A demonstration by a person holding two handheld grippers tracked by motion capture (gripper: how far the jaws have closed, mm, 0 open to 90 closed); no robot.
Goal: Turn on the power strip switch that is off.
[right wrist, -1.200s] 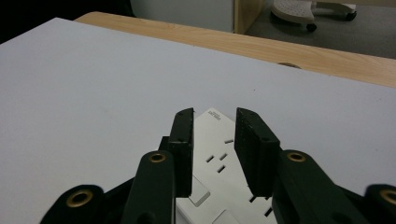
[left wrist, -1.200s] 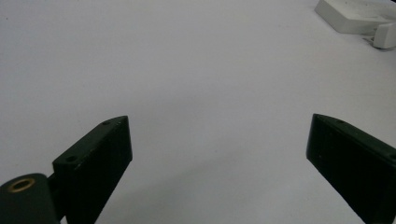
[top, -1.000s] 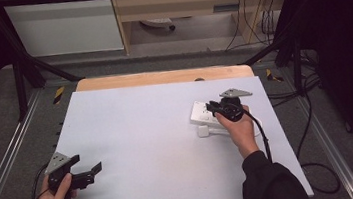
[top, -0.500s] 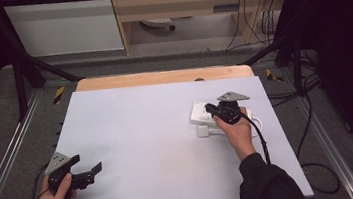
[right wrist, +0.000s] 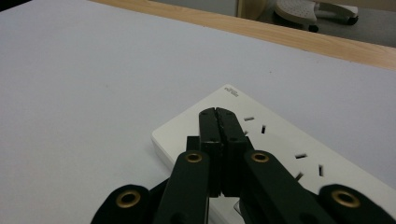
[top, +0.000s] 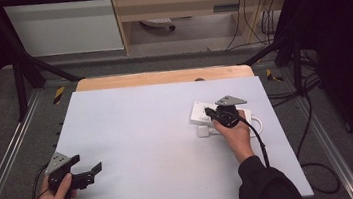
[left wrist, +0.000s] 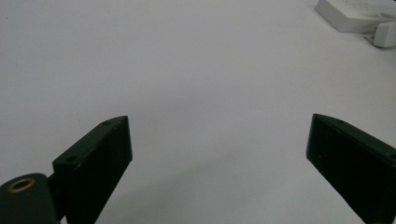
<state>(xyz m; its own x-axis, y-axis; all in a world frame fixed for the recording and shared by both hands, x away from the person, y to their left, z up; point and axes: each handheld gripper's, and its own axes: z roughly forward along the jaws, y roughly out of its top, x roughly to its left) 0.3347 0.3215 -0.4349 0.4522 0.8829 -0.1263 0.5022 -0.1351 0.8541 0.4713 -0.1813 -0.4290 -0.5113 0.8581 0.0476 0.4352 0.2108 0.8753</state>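
since the earlier frames the right gripper (top: 209, 111) has shifted a little toward the near end of the flat white plastic power strip (top: 200, 114), and its jaws have just been closing; they now stand pressed together with nothing between them. in the right gripper view the two black jaws of the right gripper (right wrist: 218, 112) meet along their whole length, and their tips hang over the top face of the power strip (right wrist: 275, 140), close by a group of socket slots. whether the tips touch the plastic i cannot tell.

the power strip lies on the right half of the pale grey table top (top: 142, 123), flat, sockets facing up. in the high view its long axis runs roughly across the table, slightly slanted, from its left end near the gripper tips toward the table's right edge. a small white plug block (top: 202, 132) sits just beside its near edge, and a white cord (top: 257, 123) loops at its right end.

the left gripper (top: 89, 172) rests low at the near left corner of the table, well apart from the power strip. in the left gripper view its jaws are spread wide over bare table, and the left gripper (left wrist: 217, 154) holds nothing; the power strip (left wrist: 350, 14) shows far off at the top right.
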